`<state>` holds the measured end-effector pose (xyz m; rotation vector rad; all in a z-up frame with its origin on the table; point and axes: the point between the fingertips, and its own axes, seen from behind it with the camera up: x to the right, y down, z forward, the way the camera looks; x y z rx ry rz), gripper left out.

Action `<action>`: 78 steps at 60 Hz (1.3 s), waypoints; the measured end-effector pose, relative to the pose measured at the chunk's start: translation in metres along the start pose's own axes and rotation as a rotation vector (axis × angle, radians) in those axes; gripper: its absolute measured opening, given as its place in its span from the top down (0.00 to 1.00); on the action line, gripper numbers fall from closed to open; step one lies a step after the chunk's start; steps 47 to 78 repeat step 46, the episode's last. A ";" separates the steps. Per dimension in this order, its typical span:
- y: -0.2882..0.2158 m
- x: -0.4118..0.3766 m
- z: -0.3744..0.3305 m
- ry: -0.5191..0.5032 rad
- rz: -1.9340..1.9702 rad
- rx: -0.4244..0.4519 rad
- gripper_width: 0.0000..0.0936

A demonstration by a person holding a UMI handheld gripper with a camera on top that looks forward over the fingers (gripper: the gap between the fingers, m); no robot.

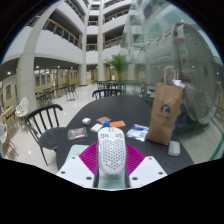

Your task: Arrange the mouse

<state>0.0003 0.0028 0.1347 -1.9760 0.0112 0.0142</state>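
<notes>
Two fingers of my gripper (112, 172) press on a white mouse (111, 155) with a perforated, honeycomb shell; it sits between the magenta pads (90, 157) and points away from me, raised above the near edge of the round dark table (75, 150). The gripper is closed on the mouse from both sides (I see no gap at either pad).

Beyond the mouse, on the table, lies a small white box with an orange end (108, 125), and just right of it a blue and white packet (138, 132). Further right a brown paper bag (166, 112) stands upright, and near its right side is a small white cup (175, 147). On the left part of the table lies a flat grey item (76, 133); I cannot tell what it is.

At the left a black chair (40, 122) stands beside the table. Far behind are more chairs and tables, a green plant (119, 66) and the tall atrium of a building with balconies.
</notes>
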 end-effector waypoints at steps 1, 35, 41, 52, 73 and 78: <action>0.012 -0.017 0.002 -0.007 0.001 -0.015 0.64; 0.125 -0.073 0.005 -0.166 -0.012 -0.273 0.09; 0.116 -0.053 -0.042 -0.204 -0.017 -0.231 0.08; 0.115 -0.021 -0.072 -0.190 -0.035 -0.185 0.08; 0.115 -0.021 -0.072 -0.190 -0.035 -0.185 0.08; 0.115 -0.021 -0.072 -0.190 -0.035 -0.185 0.08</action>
